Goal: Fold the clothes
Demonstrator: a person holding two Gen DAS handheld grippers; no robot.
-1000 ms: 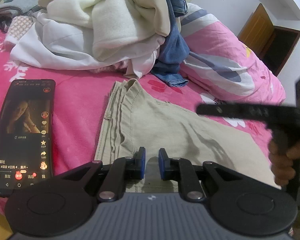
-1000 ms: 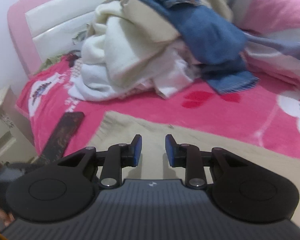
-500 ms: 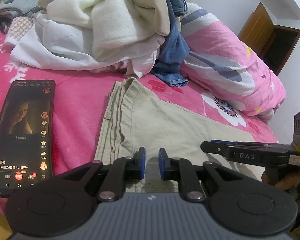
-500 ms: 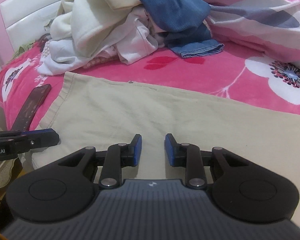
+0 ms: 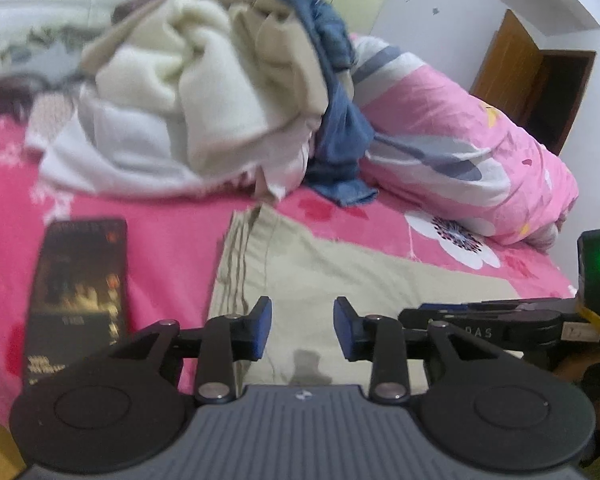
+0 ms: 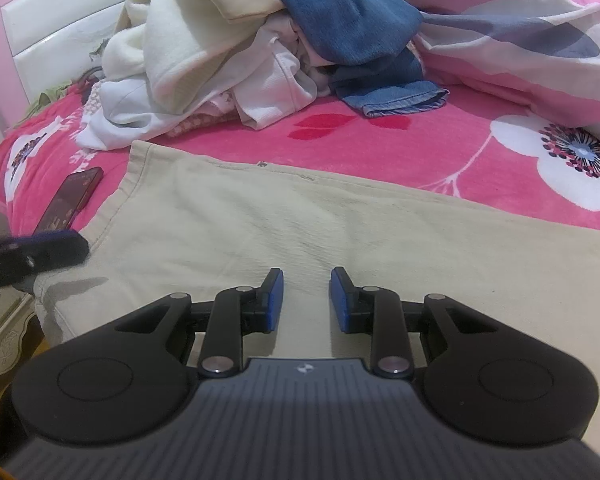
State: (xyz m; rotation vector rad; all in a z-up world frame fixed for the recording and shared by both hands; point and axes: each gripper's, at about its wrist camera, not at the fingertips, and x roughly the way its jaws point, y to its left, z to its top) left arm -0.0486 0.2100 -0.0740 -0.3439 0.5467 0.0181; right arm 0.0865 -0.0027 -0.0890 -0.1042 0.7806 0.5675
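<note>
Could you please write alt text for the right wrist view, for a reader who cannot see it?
The open right gripper hovers over beige trousers laid flat on a pink flowered blanket. Behind them sits a heap of unfolded clothes, cream, white and denim. A phone lies left of the trousers, and the blurred tip of the left gripper enters from the left.

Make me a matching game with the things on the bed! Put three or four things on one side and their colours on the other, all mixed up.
Things:
1. trousers
2. phone
3. jeans
4. blanket

Colours:
A. blue
B. pink with flowers
C. beige
D. black

Pairs: 1-C, 2-D, 3-A, 4-B
</note>
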